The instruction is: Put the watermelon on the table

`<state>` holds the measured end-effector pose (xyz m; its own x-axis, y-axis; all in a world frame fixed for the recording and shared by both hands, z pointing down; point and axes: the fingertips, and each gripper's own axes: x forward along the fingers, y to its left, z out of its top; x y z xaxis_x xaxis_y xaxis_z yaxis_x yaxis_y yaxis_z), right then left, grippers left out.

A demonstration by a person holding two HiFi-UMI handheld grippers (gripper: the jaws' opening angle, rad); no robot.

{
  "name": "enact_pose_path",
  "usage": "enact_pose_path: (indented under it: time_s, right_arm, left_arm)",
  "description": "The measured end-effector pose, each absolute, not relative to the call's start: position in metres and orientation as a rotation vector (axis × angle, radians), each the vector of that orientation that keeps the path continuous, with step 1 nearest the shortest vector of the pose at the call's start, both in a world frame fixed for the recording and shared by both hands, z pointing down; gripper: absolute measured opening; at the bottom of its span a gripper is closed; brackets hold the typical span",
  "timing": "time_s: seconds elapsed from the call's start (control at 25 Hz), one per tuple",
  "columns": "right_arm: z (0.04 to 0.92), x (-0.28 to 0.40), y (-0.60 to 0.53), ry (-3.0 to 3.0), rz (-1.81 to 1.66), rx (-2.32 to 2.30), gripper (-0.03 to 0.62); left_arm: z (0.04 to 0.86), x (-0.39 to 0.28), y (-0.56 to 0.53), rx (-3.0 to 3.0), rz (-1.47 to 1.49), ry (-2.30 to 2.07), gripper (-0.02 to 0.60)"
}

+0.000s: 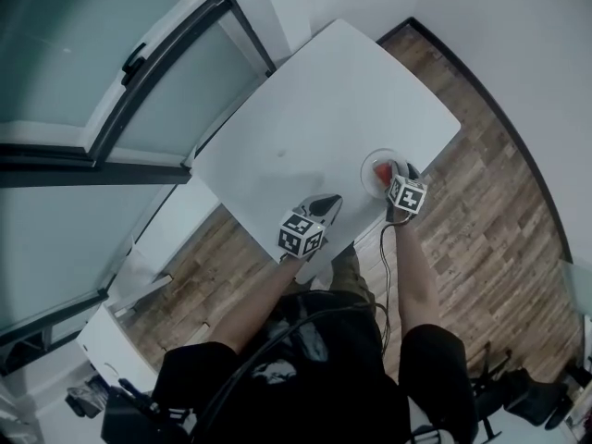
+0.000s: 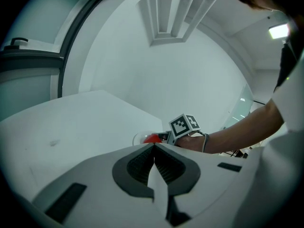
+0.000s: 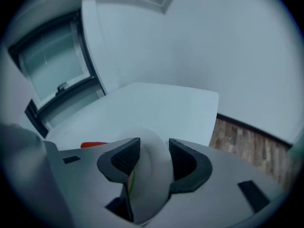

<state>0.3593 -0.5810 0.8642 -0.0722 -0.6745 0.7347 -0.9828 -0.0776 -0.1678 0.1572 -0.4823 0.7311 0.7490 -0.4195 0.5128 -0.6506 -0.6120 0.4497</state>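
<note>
A red piece of watermelon (image 1: 379, 170) lies in a clear round dish (image 1: 368, 160) near the right front corner of the white table (image 1: 305, 109). My right gripper (image 1: 400, 171) is at the dish's near rim, right beside the fruit. In the right gripper view its jaws (image 3: 154, 144) stand apart, with a pale, blurred, rounded thing and a thin green line between them; what it is I cannot tell. Red flesh (image 3: 93, 145) shows to their left. My left gripper (image 1: 328, 203) hovers over the table's front edge, shut and empty (image 2: 154, 146). From it I see the watermelon (image 2: 152, 138) beside the right gripper.
A large window with a dark frame (image 1: 139, 72) runs along the table's left side. Wood floor (image 1: 499, 220) lies to the right and front of the table, with a white wall (image 1: 518, 26) beyond. The person's legs stand at the table's front edge.
</note>
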Motion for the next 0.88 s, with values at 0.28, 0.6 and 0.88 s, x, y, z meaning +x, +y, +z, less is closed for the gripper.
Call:
enact_pose_path:
  time_s: [0.28, 0.6, 0.88]
  right_arm:
    - [0.806, 0.357, -0.562, -1.715, 0.529, 1.756, 0.142]
    - [0.662, 0.32, -0.468, -1.936, 0.484, 1.985, 0.028]
    - [0.604, 0.282, -0.393, -2.072, 0.564, 2.042, 0.011]
  left_arm:
    - [0.721, 0.159, -0.483, 2.346, 0.433, -0.783, 0.005]
    - [0.673, 0.161, -0.443, 2.484, 0.356, -0.661, 0.006]
    - [0.599, 0.153, -0.419, 2.67, 0.279, -0.634, 0.006]
